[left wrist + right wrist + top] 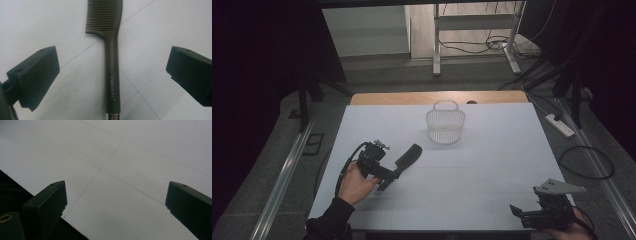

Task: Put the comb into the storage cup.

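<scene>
A dark comb (pixel 408 156) lies flat on the white table (pixel 492 165), left of centre, its teeth end toward the basket. In the left gripper view its handle (pixel 111 65), printed "Creative Art", runs straight up between the two jaws, and neither pad touches it. My left gripper (pixel 391 176) is held low over the handle end and stands open. My right gripper (pixel 517 212) rests near the front right corner of the table. In the right gripper view, my right gripper (pixel 116 192) is open, with bare table between its jaws.
A white mesh basket (pixel 445 125) with a hoop handle stands at the back centre of the table. A wooden strip (pixel 437 97) borders the far edge. A power strip (pixel 560 125) and cables lie on the floor to the right.
</scene>
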Demonstrator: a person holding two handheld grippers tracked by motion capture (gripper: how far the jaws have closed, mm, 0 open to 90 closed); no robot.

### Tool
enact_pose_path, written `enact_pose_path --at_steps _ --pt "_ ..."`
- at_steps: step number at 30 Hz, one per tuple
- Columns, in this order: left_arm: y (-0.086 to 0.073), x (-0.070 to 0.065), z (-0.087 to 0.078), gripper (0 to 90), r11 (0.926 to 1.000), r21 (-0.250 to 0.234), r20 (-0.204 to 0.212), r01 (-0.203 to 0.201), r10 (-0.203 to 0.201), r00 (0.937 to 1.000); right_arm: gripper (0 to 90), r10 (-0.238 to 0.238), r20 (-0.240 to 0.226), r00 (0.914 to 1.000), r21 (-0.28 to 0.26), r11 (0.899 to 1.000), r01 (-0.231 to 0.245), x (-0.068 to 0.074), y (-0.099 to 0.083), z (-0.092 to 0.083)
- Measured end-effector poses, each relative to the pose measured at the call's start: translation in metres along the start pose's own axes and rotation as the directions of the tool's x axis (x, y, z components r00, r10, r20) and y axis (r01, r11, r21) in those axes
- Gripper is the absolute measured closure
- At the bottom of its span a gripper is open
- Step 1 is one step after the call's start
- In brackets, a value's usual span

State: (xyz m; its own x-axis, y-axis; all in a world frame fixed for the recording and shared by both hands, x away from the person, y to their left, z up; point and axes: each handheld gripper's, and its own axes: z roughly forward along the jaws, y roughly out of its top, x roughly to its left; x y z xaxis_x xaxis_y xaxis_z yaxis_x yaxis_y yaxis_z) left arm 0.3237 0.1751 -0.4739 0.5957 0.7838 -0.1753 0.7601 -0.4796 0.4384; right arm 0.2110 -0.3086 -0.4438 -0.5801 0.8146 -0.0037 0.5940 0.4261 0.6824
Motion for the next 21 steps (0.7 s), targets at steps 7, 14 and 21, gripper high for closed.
enact_pose_path --at_steps 7,14,21 --pt "-0.001 0.001 0.004 0.0 0.9995 0.018 -0.015 -0.024 0.025 0.9996 4.2 -0.001 0.001 1.0 0.002 1.0 0.001 0.0 0.0 0.0" --pt "-0.001 0.001 0.016 0.0 0.9988 0.036 -0.021 -0.034 0.035 0.9992 4.2 -0.005 0.001 1.0 0.005 1.0 0.005 0.0 0.0 0.001" --pt "-0.001 -0.002 0.03 0.0 0.9959 0.071 -0.016 -0.056 0.057 0.9983 4.2 -0.005 0.0 1.0 0.006 1.0 0.005 0.0 0.0 0.001"
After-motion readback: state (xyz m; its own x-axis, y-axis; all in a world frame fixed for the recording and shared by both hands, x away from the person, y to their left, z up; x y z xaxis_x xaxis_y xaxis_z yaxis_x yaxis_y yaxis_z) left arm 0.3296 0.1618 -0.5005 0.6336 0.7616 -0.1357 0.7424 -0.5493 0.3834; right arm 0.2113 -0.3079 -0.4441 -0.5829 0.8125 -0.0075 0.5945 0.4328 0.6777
